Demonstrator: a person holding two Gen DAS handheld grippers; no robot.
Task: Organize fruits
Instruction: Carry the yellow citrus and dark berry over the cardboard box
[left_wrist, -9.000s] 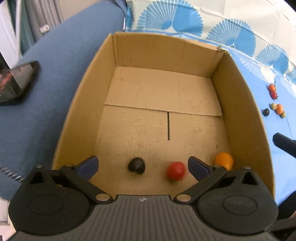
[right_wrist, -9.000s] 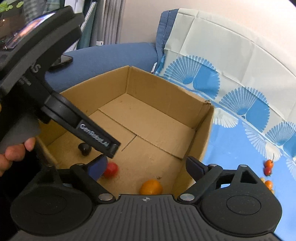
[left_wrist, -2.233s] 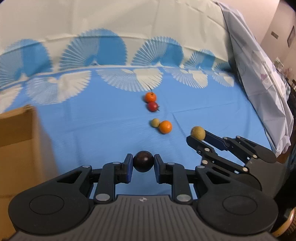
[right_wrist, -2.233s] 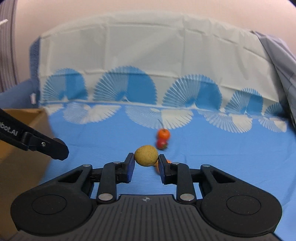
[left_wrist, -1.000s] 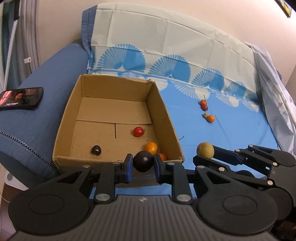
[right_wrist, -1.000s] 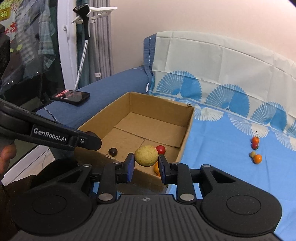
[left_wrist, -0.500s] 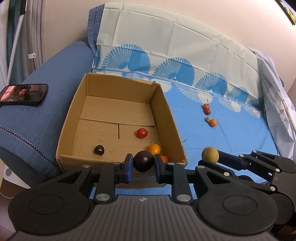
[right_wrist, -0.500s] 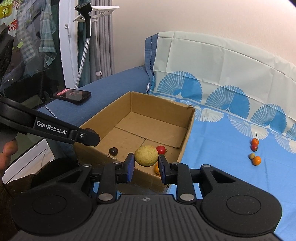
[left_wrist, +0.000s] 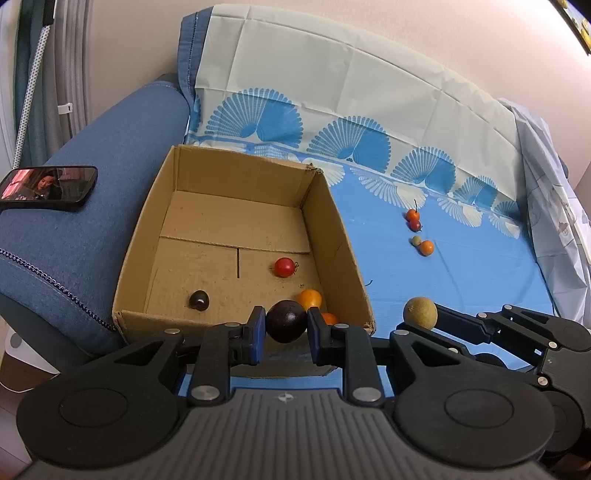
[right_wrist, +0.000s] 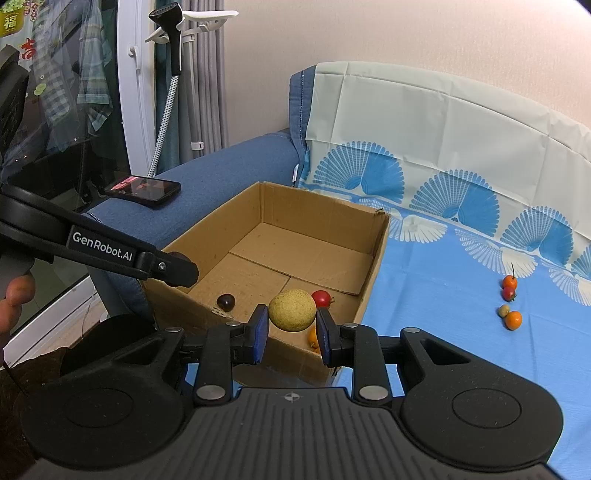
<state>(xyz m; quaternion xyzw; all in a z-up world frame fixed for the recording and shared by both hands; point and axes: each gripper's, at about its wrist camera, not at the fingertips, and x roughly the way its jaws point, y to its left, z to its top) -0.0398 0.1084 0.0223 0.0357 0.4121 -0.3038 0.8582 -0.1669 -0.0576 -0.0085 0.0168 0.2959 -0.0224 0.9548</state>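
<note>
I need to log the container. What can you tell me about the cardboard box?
The cardboard box is plain brown corrugated board, open-topped, with no top flaps showing and bottom flaps meeting in visible seams. It sits upright on the blue patterned sheet, beside the blue armrest. One far corner looks frayed. Inside lie a few small fruits near the front: dark, red and orange ones.

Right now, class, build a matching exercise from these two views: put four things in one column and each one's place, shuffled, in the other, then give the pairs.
Things
1. dark purple fruit
2. yellow-green fruit
3. red tomato
4. phone

Places
A. on the blue armrest
B. between the left gripper's pads
C. on the cardboard box floor
D. between the right gripper's pads

Pairs: 1-B, 2-D, 3-C, 4-A
</note>
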